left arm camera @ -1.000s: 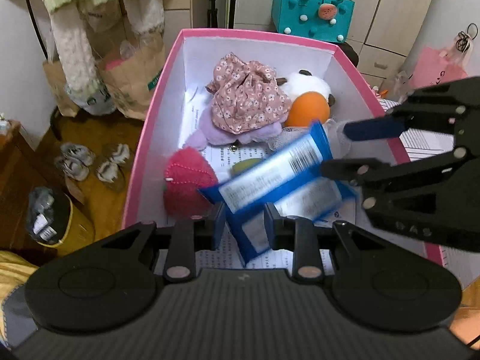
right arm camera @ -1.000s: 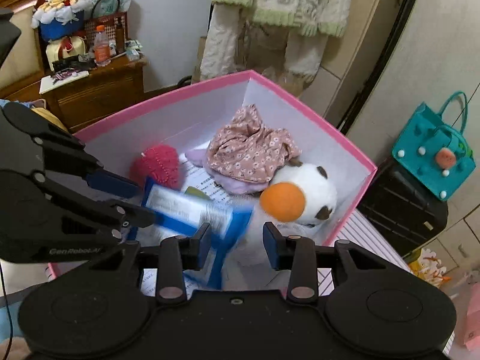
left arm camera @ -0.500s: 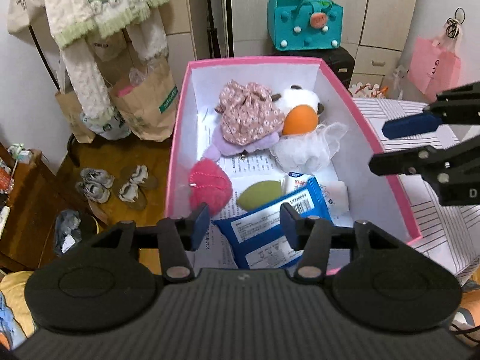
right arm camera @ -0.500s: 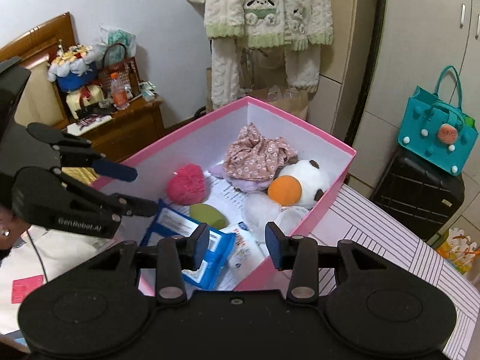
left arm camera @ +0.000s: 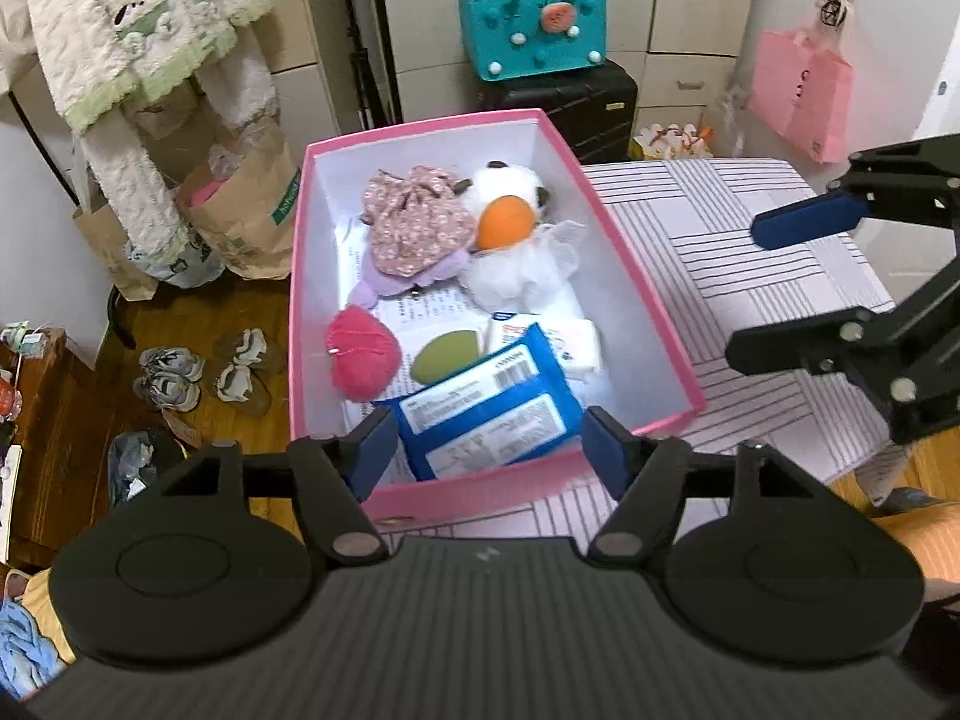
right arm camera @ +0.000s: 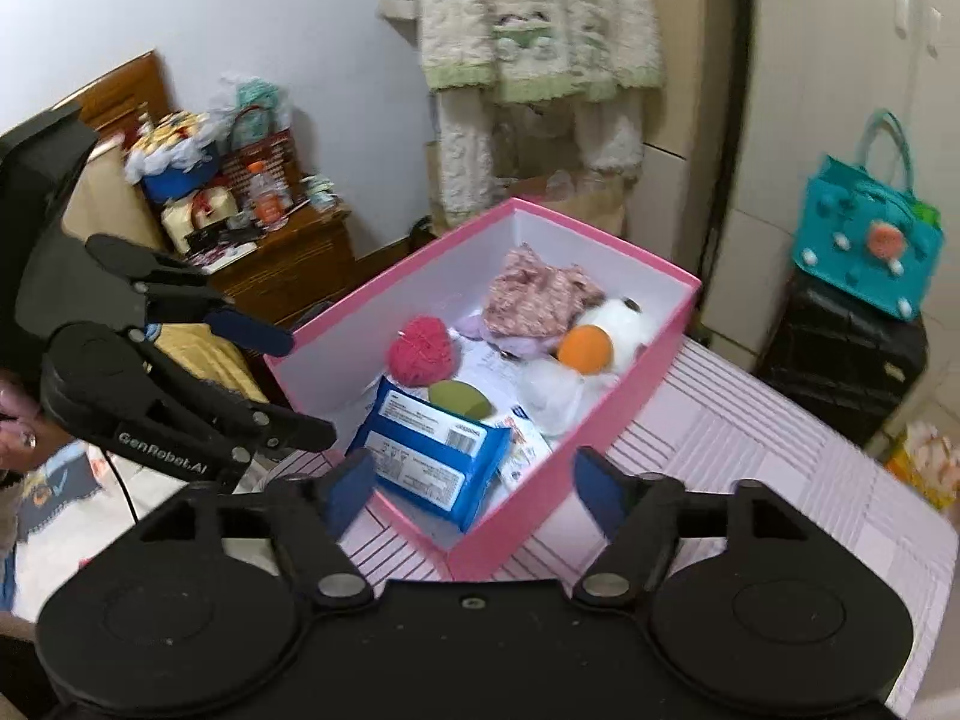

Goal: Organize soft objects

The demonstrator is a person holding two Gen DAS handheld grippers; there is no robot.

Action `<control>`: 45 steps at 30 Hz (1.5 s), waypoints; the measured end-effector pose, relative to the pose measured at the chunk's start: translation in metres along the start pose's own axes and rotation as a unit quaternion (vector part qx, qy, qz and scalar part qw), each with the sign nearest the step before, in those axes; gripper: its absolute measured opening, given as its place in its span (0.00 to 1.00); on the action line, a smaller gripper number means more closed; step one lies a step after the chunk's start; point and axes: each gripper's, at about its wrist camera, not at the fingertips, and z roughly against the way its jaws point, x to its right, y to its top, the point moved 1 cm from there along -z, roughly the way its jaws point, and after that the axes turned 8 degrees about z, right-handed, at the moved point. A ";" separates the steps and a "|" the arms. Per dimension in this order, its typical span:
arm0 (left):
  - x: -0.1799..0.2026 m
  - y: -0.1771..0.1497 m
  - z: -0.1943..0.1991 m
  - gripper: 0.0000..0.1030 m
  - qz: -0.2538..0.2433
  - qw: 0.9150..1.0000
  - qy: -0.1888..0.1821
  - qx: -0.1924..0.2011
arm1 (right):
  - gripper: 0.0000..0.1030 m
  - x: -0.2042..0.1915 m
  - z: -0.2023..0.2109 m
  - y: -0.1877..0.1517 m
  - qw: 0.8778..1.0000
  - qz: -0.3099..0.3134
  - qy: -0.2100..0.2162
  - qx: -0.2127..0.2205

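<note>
**Both grippers are opening above the pink box, and nothing is between their jaws**

You are holding the left gripper (left arm camera: 489,447) above the near end of the pink box (left arm camera: 636,324); its jaws are opening, and they are standing apart with no object between them; the blue wipes pack (left arm camera: 489,420) is seen in the gap, but it is lying lower, on the floor of the box, and the pads are not touching it. You are holding the right gripper (right arm camera: 471,486) above the near corner of the same box; its jaws are also opening wide, and they are empty.

The box is standing on a table with a striped cloth (left arm camera: 750,276). Inside the box, the wipes pack is lying at the near end, partly over a small white packet (left arm camera: 576,339); a green oval sponge (left arm camera: 447,354) is lying just beside the pack on its far side; a pink knitted ball (left arm camera: 363,354) is resting near the left wall. At the far end, a floral cloth (left arm camera: 414,228) is lying over a purple soft thing (left arm camera: 396,279); beside it on the right, a white plush toy (left arm camera: 510,189) with an orange part is lying, and a white mesh puff (left arm camera: 528,267) is touching it on the near side.
</note>
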 end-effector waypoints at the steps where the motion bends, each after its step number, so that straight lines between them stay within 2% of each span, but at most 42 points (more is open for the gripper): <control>1: 0.002 0.000 0.002 0.77 -0.001 1.000 -0.001 -0.001 | 0.93 0.001 0.004 -0.001 1.000 -0.014 -0.009 -0.006; 2: 0.004 0.000 0.005 0.80 -0.002 1.000 -0.002 -0.001 | 0.94 0.003 0.009 -0.003 1.000 -0.025 -0.017 -0.007; 4: 0.008 0.000 0.009 0.93 -0.005 1.000 -0.003 0.002 | 0.94 0.006 0.022 -0.010 0.999 -0.037 -0.025 0.010; 6: 0.010 0.000 0.013 0.97 -0.003 1.000 -0.005 0.009 | 0.94 0.011 0.034 -0.020 0.998 -0.056 -0.029 0.031; 13: 0.024 -0.001 0.015 0.97 -0.012 1.000 0.014 -0.005 | 0.94 0.021 0.058 -0.048 0.990 -0.105 -0.083 0.039; 17: 0.033 -0.009 0.018 0.97 -0.020 1.000 -0.004 -0.003 | 0.94 0.018 0.062 -0.056 0.989 -0.091 -0.112 0.026; 21: 0.043 -0.012 0.013 0.97 -0.025 0.999 0.017 -0.022 | 0.94 0.011 0.068 -0.063 0.991 -0.075 -0.113 0.018; 25: 0.050 -0.019 0.016 0.97 -0.029 0.999 0.015 -0.007 | 0.96 -0.008 0.081 -0.070 0.989 -0.027 -0.146 0.021; 29: 0.052 -0.024 0.020 0.97 -0.017 1.000 0.016 0.012 | 0.96 -0.009 0.086 -0.078 0.986 -0.060 -0.152 0.015; 36: 0.060 -0.035 0.022 0.97 -0.003 0.999 0.032 0.038 | 0.96 -0.007 0.079 -0.095 0.977 -0.083 -0.199 0.011; 42: 0.068 -0.043 0.014 0.97 0.011 0.999 0.019 0.027 | 0.96 -0.002 0.071 -0.107 0.973 -0.114 -0.200 0.008; 45: 0.071 -0.046 0.010 0.97 0.017 0.999 0.024 0.026 | 0.96 0.000 0.070 -0.111 0.971 -0.128 -0.203 0.012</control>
